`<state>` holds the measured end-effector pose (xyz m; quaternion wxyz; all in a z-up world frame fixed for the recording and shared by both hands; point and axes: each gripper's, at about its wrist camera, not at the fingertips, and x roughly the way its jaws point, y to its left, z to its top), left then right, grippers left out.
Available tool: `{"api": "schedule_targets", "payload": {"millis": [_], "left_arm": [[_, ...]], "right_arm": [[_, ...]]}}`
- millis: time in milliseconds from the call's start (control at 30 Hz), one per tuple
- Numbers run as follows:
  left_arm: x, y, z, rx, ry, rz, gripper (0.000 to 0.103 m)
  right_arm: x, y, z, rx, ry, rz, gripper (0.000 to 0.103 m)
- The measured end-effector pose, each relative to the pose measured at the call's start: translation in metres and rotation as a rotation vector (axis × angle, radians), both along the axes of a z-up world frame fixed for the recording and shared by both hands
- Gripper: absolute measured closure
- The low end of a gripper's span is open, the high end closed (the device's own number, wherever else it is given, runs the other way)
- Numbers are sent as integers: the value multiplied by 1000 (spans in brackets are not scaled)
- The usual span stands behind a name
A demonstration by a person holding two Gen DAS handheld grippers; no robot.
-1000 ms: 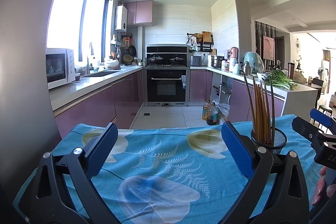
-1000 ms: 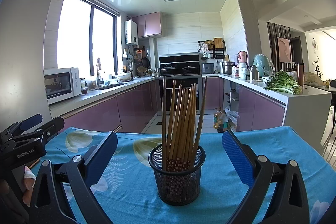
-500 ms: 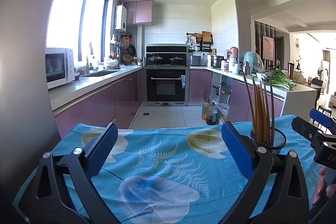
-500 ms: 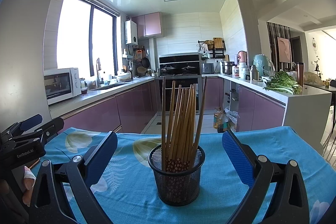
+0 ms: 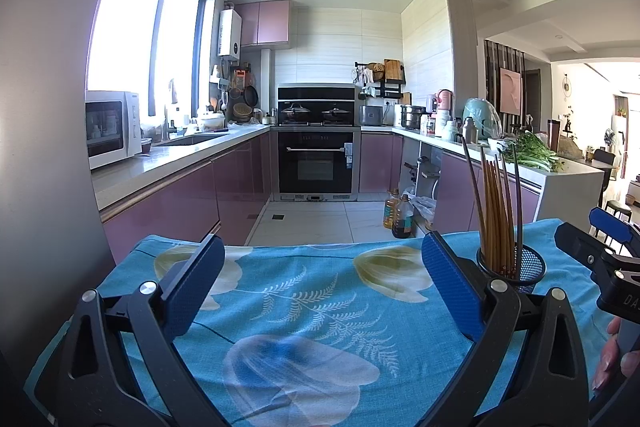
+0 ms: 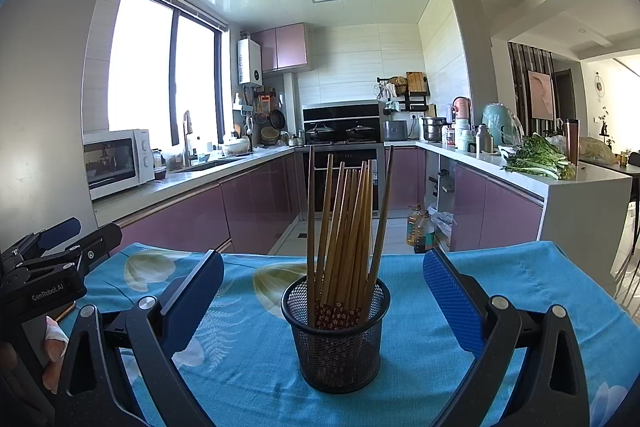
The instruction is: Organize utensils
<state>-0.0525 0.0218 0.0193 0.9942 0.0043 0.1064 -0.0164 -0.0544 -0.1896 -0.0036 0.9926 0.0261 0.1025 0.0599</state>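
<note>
Both grippers idle over the table, nothing held.

Right gripper [image 6: 323, 291]: jaws wide apart, blue pads either side of the frame's lower half, empty. Black mesh holder [image 6: 336, 343] sits upright dead centre of the right wrist view, lower middle, between the two fingers but touching neither. Chopsticks [image 6: 346, 227] stand bundled in it, fanned slightly, two darker ones leaning outward at left and right of the bunch. Patterned red ends visible through the mesh near the rim.

Left gripper [image 5: 322, 275]: jaws also spread wide, nothing between them, only the tablecloth [image 5: 312, 307] — turquoise with pale flower and fern print. In the left wrist view the holder is at right of centre, just behind the right-hand finger, partly hidden by it.

Each tool shows at the edge of the other's view: left gripper at lower left of the right wrist frame, with a bit of the person's hand [image 6: 54, 347] under it; right gripper at lower right of the left wrist frame.

Background: purple kitchen cabinets, microwave [image 6: 116, 163] on the counter at left, oven [image 5: 316, 163] centre back, leafy greens [image 6: 536, 159] on the counter at right.
</note>
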Motion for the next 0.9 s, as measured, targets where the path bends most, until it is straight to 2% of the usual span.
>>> {"api": "schedule_targets", "payload": {"millis": [900], "left_arm": [[1, -3, -1, 3, 5, -1, 6]], "right_arm": [[2, 1, -1, 5, 5, -3, 6]]}}
